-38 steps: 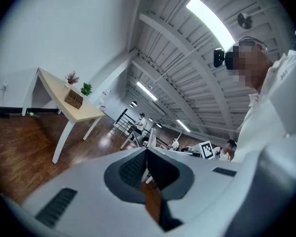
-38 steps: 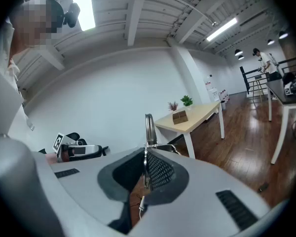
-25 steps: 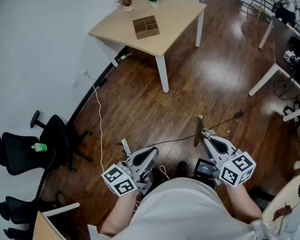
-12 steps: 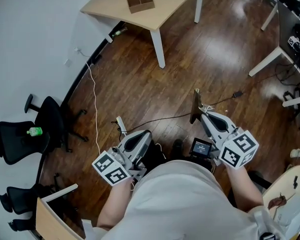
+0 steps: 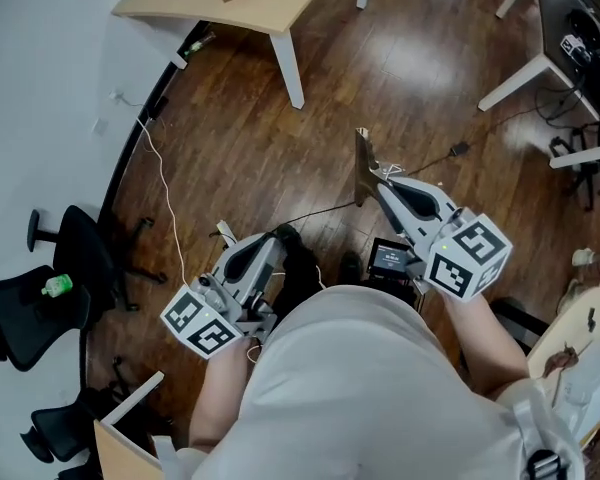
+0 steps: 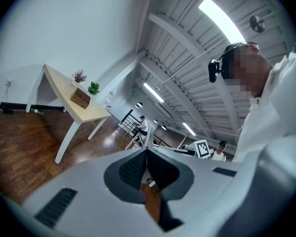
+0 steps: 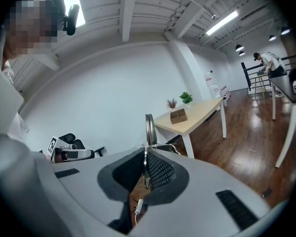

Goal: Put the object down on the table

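L gripper [image 6: 147, 151]: jaws together, empty | R gripper [image 7: 145, 154]: pinches thin flat thing [image 7: 149, 127] | only right gripper view shows plants [image 7: 186, 98] on table [image 7: 202, 114]

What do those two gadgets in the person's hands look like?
Both the left gripper and the right gripper are pale grey shells tapering to dark ribbed pads. Each carries a white cube of black square markers. A small screen sits beside the right one. The person wears a light top.
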A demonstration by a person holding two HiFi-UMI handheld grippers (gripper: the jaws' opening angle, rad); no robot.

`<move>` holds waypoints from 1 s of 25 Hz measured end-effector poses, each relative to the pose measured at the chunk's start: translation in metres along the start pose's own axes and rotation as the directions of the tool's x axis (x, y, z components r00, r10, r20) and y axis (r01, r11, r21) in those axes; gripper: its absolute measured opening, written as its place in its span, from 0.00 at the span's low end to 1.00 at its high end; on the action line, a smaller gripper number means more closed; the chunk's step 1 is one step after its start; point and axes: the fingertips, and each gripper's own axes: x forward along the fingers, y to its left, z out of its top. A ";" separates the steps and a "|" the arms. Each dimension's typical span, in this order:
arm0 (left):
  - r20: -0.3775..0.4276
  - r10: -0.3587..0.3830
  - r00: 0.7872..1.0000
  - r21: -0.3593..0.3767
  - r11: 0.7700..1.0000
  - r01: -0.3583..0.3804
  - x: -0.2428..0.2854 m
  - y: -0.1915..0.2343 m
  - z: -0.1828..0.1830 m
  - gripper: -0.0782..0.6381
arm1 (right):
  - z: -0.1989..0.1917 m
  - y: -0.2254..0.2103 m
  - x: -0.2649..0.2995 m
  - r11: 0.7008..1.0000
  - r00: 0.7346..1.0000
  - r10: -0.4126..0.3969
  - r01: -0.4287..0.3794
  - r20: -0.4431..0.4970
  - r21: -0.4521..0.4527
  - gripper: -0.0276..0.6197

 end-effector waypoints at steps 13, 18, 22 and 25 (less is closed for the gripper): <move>-0.091 -0.115 0.989 -0.001 0.993 0.115 -0.003 0.101 0.081 0.11 | 0.048 0.018 0.114 0.996 0.996 -0.091 0.092 0.021 -0.009 0.06; -0.090 -0.126 0.988 -0.014 0.992 0.125 0.001 0.123 0.097 0.11 | 0.064 0.011 0.133 0.993 0.993 -0.117 0.117 0.022 -0.018 0.06; -0.094 -0.129 0.987 -0.025 0.992 0.127 0.014 0.136 0.107 0.11 | 0.078 -0.004 0.152 0.993 0.993 -0.116 0.117 0.027 -0.021 0.06; -0.100 -0.121 0.988 -0.026 0.993 0.119 0.031 0.146 0.112 0.11 | 0.086 -0.019 0.167 0.995 0.995 -0.097 0.097 0.026 -0.021 0.06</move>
